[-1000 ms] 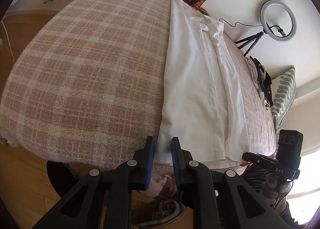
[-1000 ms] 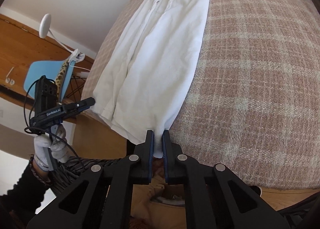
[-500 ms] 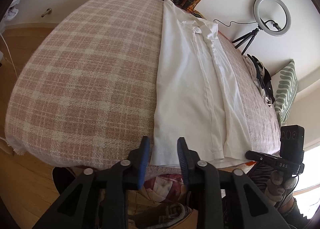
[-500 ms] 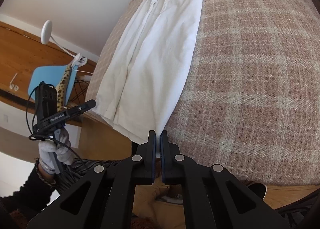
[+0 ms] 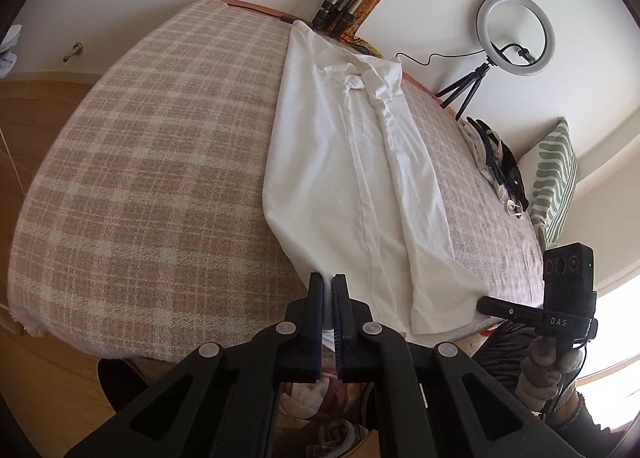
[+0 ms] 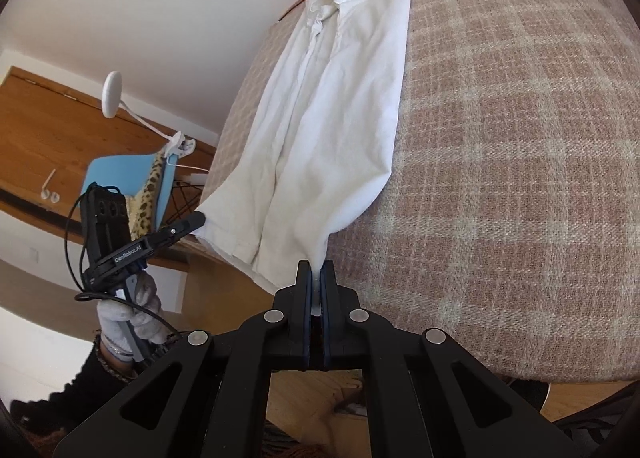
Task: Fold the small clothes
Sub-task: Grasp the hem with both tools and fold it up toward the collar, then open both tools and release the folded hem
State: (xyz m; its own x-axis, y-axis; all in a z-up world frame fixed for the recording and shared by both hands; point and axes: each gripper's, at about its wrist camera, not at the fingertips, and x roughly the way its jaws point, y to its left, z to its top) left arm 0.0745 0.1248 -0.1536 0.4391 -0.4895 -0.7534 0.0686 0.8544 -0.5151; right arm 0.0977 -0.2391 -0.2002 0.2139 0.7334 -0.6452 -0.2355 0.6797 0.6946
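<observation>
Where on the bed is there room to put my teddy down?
The big free patch is the checked blanket left of the white shirt, as the left camera sees it. The strip between the shirt and the clothes pile by the striped pillow is narrow. The near edge is crowded: both grippers pinch the shirt's hem there.

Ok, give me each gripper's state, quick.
Left gripper: just closed, pinching the white shirt hem.
Right gripper: shut on the shirt's other hem corner.

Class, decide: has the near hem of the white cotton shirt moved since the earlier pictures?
Yes. The white cotton shirt's near hem has lifted off the checked blanket's edge, bunched between both shut grippers.
</observation>
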